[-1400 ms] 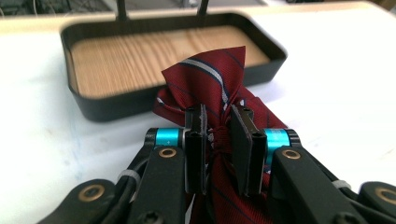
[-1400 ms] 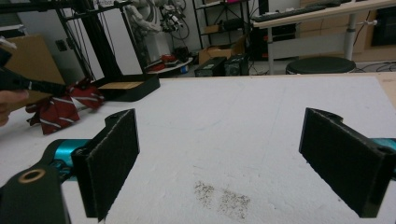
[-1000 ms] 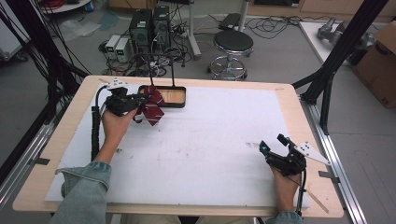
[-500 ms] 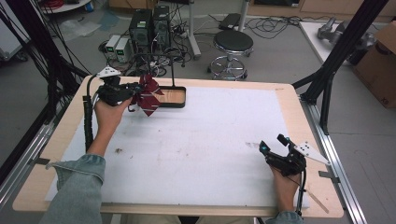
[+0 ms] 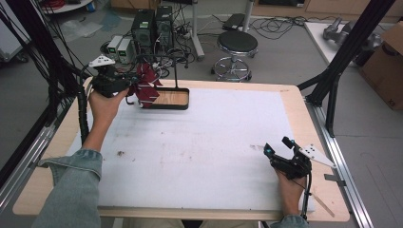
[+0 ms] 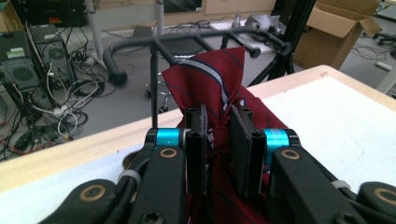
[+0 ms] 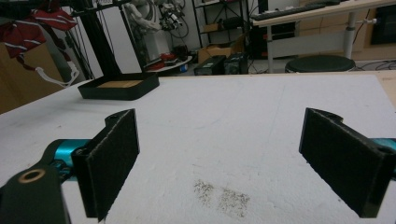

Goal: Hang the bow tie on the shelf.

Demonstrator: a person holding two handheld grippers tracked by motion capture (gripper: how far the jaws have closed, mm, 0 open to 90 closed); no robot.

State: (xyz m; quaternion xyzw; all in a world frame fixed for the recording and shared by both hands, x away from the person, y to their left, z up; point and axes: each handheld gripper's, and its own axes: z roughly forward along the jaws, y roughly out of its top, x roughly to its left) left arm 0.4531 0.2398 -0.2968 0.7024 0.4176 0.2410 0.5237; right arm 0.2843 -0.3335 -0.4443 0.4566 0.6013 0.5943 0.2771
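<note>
High view shows the left hand-held gripper [image 5: 130,86] lifted at ten o'clock, squeezing the red tie [image 5: 146,85], while the right hand-held gripper [image 5: 276,151] rests wide apart.

I note, beyond the surface [image 5: 294,95]: a round black stool [image 5: 236,45], computer towers [image 5: 152,24] amid tangled cables [image 5: 187,40], a cardboard box [image 5: 387,66] at right, black frame struts [image 5: 349,45].
</note>
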